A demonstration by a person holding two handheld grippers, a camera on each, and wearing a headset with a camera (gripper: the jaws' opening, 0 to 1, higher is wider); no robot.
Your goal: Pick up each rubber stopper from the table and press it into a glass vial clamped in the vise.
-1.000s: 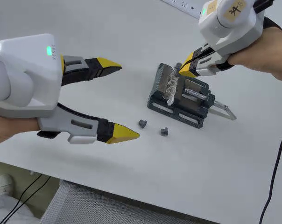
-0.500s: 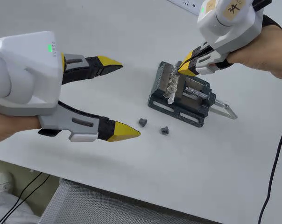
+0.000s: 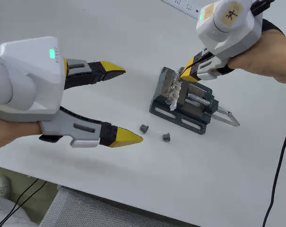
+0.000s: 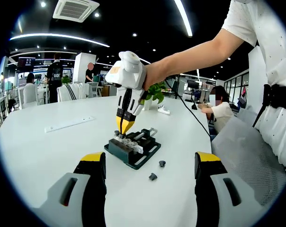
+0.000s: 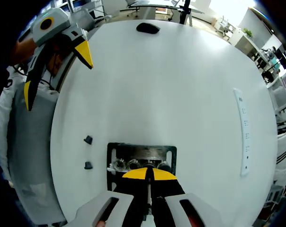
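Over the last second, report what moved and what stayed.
Nothing clearly moved. The right gripper stays shut, tips over the vials in the vise. The left gripper stays open above the table; both loose stoppers lie where they were.

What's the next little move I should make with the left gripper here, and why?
Probably lower the left gripper onto the nearer stopper and close on it. Its jaws are open, its lower tip is just beside that stopper in the head view, and the right gripper, shut, is over the vise.
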